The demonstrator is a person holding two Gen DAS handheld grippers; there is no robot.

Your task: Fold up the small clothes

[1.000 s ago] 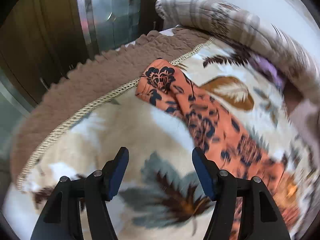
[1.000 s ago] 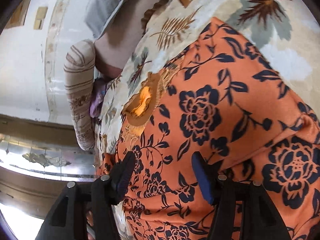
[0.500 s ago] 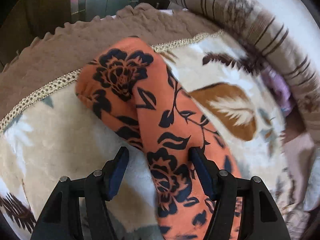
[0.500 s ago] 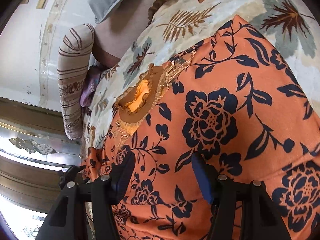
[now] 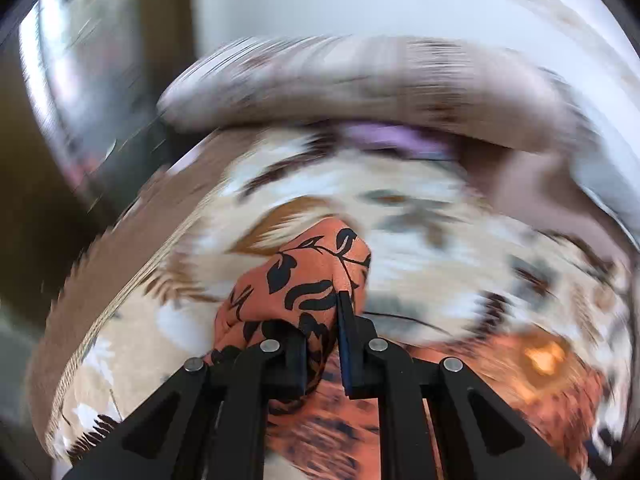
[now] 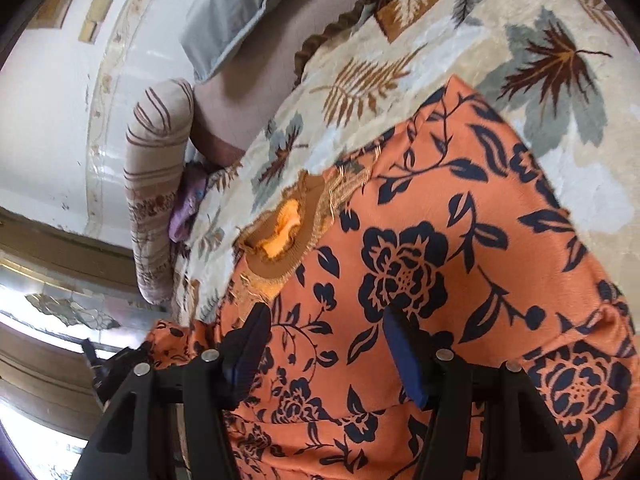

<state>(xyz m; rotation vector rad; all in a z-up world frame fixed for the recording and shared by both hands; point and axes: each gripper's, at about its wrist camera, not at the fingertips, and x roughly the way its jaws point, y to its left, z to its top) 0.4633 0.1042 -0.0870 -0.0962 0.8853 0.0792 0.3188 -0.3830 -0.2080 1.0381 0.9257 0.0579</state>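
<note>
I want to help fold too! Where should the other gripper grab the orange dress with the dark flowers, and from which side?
Probably the free outer edge of the orange floral dress, coming in low from beside it over the leaf-print blanket. The open right gripper hovers over flat middle cloth with no fold to pinch. The left gripper already pinches a bunched end.

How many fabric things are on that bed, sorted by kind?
Orange floral garment: 1
Leaf-print blanket: 1
Striped bolster: 1
Grey pillow: 1
Purple cloth: 1
Total: 5
</note>
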